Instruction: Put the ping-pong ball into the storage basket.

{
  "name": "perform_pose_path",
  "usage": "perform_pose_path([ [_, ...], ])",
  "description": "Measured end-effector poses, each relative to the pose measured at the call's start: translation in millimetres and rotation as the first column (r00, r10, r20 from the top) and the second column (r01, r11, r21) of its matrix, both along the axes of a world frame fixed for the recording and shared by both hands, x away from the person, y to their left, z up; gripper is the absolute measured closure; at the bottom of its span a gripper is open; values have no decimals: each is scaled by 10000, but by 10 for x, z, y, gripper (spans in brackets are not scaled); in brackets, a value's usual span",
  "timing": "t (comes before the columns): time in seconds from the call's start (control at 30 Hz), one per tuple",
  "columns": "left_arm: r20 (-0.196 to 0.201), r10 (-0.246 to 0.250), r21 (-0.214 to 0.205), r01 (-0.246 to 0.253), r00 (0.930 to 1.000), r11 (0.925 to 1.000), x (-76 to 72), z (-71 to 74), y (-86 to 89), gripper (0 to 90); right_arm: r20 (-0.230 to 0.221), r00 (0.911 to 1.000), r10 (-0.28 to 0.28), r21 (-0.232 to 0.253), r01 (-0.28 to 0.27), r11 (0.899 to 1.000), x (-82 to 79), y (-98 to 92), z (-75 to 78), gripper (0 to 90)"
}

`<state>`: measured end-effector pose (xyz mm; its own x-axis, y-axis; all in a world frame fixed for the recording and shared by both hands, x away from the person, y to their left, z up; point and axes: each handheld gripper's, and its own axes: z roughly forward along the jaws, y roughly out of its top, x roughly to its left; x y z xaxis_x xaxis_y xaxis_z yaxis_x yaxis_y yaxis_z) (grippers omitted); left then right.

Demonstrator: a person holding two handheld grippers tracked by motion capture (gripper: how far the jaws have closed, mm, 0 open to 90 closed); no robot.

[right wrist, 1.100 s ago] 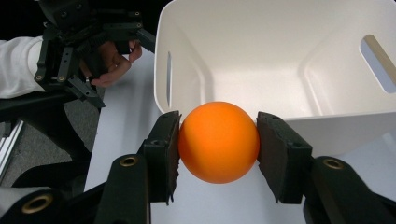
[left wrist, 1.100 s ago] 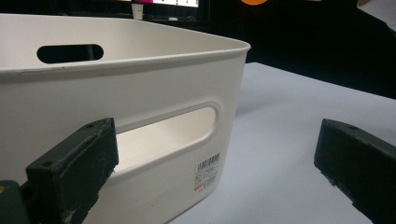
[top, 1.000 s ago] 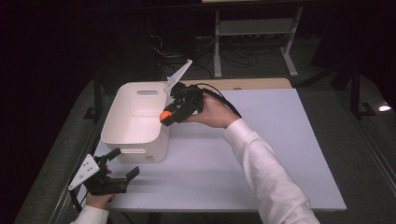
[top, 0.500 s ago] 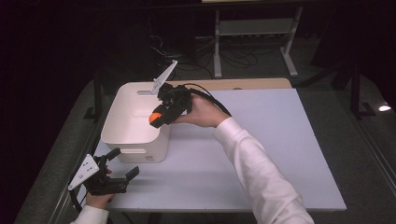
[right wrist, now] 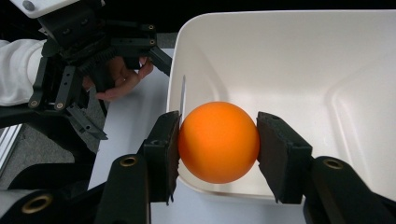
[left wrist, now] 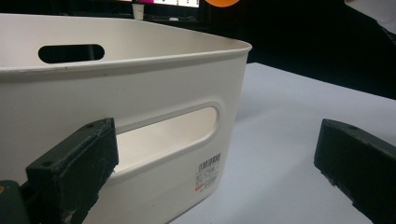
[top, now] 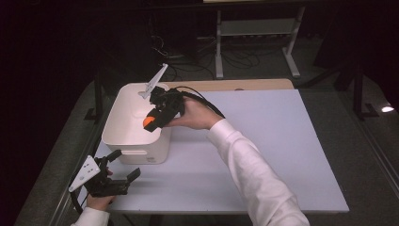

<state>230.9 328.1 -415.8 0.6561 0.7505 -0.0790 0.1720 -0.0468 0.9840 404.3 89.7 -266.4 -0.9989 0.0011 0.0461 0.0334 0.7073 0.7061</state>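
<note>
Near the front left corner of the white rectangular table (top: 282,155), the left gripper (top: 123,165) lies low in the person's left hand (top: 99,201), its two black jaws standing wide apart with nothing between them. Seen from the left gripper view, those jaws frame the near wall of the cream plastic bin (left wrist: 140,84) and its slot handle, and one jaw sits just beside that wall without clearly touching it. That bin (top: 124,129) stands on the table's left side, close to the left edge, open at the top, with a small label low on its near wall. Above the bin's right rim hangs the right gripper (top: 149,123), carried by the person's right hand (top: 193,115) on a white-sleeved arm reaching in from the bottom right. Its jaws are clamped on the small orange ball (top: 148,122), one pad pressed to each side. From the right gripper view the ball (right wrist: 218,141) sits squarely between the pads, over the bin's rim and pale inner floor (right wrist: 299,84), clear of the bottom. Further right, the table is bare white surface out to its right edge
</note>
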Motion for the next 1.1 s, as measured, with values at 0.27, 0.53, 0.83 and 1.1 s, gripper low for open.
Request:
perform_pose_path([
  [0.27, -11, -8, 4, 8, 10000, 10000, 1, 2, 2, 0, -85, 10000, -7, -136, 6, 9999, 17, 78, -36, 499],
  [0.53, -17, -3, 1, 3, 10000, 10000, 3, 0, 3, 0, -262, 9996, -140, -206, 135, 9997, 111, 119, -131, 499],
  [0.83, -63, 17, 95, -16, 10000, 10000, 0, 3, 12, 0, -417, 9988, -263, -189, 255, 9995, 185, 130, -193, 497],
  [1.1, -59, 11, 77, -10, 10000, 10000, 3, -1, 11, 0, -302, 9982, -519, 98, 522, 9986, 201, 106, -196, 320],
])
